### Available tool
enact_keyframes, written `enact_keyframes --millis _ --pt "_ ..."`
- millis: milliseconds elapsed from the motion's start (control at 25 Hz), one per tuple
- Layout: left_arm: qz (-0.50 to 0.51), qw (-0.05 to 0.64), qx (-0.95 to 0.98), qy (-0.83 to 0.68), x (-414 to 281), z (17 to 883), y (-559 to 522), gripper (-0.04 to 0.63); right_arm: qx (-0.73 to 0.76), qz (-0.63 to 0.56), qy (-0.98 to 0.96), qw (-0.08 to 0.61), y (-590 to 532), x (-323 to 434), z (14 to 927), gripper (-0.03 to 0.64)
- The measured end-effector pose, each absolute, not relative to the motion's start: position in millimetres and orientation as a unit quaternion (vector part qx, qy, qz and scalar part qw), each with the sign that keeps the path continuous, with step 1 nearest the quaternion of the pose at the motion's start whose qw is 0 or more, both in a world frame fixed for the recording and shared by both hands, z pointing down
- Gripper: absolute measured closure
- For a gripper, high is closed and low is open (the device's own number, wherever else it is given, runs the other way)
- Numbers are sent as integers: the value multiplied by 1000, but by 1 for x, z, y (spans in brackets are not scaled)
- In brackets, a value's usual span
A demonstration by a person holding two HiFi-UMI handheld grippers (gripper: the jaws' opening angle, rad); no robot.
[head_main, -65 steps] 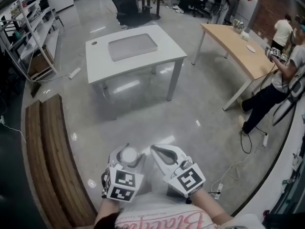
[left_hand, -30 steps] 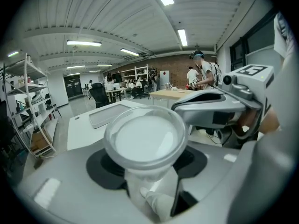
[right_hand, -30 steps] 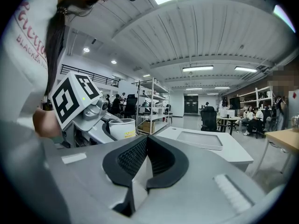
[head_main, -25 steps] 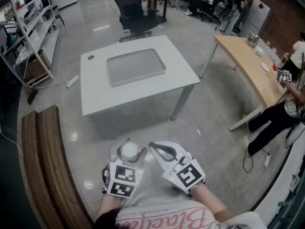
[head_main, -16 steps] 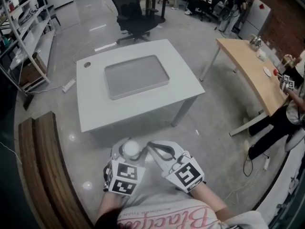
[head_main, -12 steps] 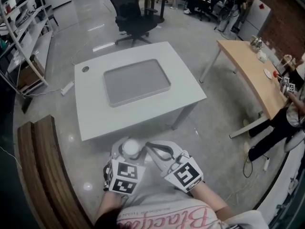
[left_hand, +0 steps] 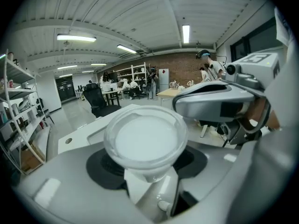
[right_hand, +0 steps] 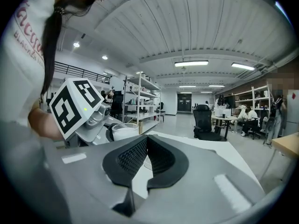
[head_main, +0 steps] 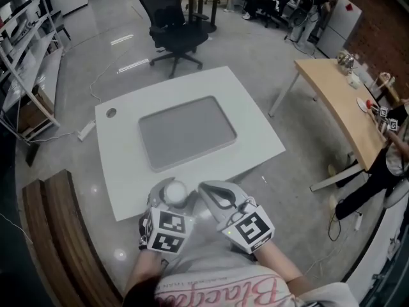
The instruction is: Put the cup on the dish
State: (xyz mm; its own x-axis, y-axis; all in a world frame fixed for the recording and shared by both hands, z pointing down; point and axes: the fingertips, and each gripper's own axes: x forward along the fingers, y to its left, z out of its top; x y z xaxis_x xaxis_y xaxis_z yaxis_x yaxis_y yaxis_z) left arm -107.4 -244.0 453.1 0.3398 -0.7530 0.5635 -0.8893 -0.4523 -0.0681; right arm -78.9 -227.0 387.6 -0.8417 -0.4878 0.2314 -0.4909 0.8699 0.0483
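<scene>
The head view alone gives the layout. A white counter (head_main: 255,133) carries a gray rectangular tray (head_main: 185,132) at its middle, with a black office chair (head_main: 171,18) beyond it. Both grippers hang over the counter's near edge, well short of the tray.

The left gripper (head_main: 171,201) is clamped on the cup (head_main: 174,191). The right gripper (head_main: 211,192) sits just beside it with its jaws closed on nothing.

The left gripper view shows the cup close up between the black pads. It is a round, translucent, whitish cup with a wide rim that tapers to a narrower end. The right gripper's gray body fills that view's right side.

The right gripper view shows its own pads meeting at the tips. It also catches the cup from the side as a pale, straight-walled shape next to the left gripper's marker cube (right_hand: 74,107), which has a small green light on it.

Both marker cubes bear black-and-white square codes. The person's white shirt (head_main: 217,293) has red cursive lettering, upside down in the head view. It begins "Black", and the rest cannot be read.
</scene>
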Motion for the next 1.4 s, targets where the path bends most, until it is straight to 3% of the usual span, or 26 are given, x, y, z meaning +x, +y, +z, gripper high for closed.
enact_keyframes --millis 600,960,1400 --pt "238 139 790 -547 -117 479 -347 344 252 25 -957 143 -302 -79 408 615" --pt "232 176 755 -588 -126 528 -422 344 226 39 -954 195 -366 -81 440 615" --pt "248 187 708 -634 -142 579 -469 344 206 46 -955 208 -399 -85 448 615"
